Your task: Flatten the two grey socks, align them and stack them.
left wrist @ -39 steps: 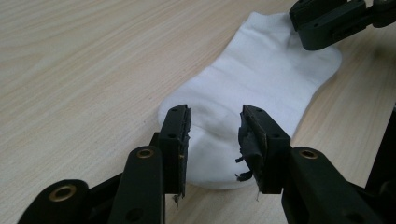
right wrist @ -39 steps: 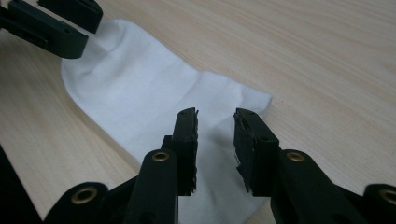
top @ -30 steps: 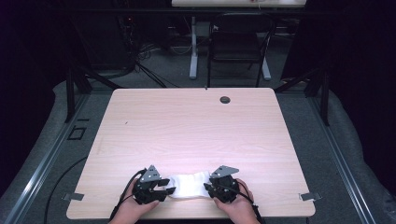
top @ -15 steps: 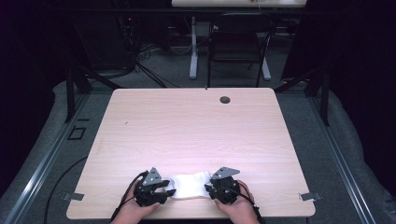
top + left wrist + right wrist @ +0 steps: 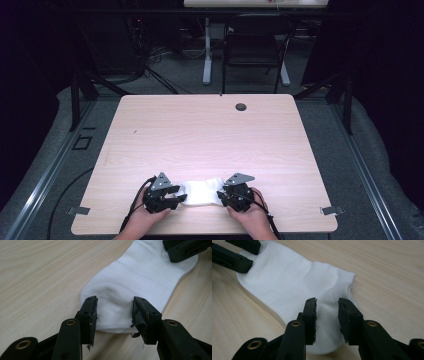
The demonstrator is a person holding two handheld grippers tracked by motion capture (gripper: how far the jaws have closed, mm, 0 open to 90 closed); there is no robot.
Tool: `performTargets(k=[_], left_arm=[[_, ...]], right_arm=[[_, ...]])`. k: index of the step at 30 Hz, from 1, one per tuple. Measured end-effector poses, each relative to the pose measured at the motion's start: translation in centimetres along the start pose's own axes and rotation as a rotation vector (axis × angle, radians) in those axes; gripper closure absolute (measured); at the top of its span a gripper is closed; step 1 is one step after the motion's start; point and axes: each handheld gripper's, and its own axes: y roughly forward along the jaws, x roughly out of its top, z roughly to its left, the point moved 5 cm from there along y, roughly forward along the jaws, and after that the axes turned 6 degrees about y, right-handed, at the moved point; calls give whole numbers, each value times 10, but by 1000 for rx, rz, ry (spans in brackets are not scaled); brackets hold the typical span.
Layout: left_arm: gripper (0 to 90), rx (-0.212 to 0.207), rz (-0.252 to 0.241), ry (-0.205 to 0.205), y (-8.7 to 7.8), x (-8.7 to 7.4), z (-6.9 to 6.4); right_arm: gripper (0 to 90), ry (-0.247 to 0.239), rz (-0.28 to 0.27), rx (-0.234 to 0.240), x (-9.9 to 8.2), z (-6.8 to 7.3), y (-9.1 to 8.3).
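Lying flat on the table (image 5: 210, 130), the white sock (image 5: 200, 192) runs lengthwise between my left tongs (image 5: 114, 312) and right tongs (image 5: 327, 315), each straddling one end with jaws apart, unclamped.

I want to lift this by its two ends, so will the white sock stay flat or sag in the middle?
The white sock lies limp and flat on the table, with soft creases, so it will probably sag between the ends. It looks thin and light. Its knit surface likely grips rather than slips.

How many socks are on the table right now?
1. A white sock lies flat at the table's near edge, between the left gripper and right gripper. A second underneath can't be ruled out.
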Motion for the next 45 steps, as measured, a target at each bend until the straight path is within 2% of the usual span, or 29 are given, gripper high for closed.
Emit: performTargets(k=[3,9,12,19,25,29,32,33,35,36,37,39,41,45], left_arm=[[545,3,-14,-15,4,3,5],[546,5,-24,-15,7,5,11],[546,7,-35,-32,9,6,14],[535,13,-42,-34,10,7,16],[504,-5,-55,-76,11,8,17],[442,9,-64,-63,11,8,18],[413,13,-68,-68,8,10,19],[408,18,-78,-78,5,12,19],[406,19,-86,-79,3,13,19],[402,23,-91,-75,0,14,20],[399,26,-105,-79,-2,16,21],[396,32,-121,-89,-7,17,24],[395,37,-130,-91,-10,18,26],[395,57,-144,-98,-21,17,30]], right_arm=[[681,34,-9,9,2,-4,2],[681,53,-19,8,7,-9,6],[680,51,-23,5,8,-11,8],[660,37,-31,3,9,-11,9],[611,31,-39,-4,9,-9,10],[592,33,-40,-6,10,-7,9],[583,32,-44,4,13,-6,5],[564,35,-73,1,15,-5,2],[557,33,-78,0,16,-4,-1],[549,25,-94,-2,17,-4,-3],[536,-6,-109,-16,18,-3,-9],[524,-11,-115,-20,19,-3,-11],[519,4,-132,-15,20,-4,-14],[502,-4,-128,-22,18,-6,-18]])
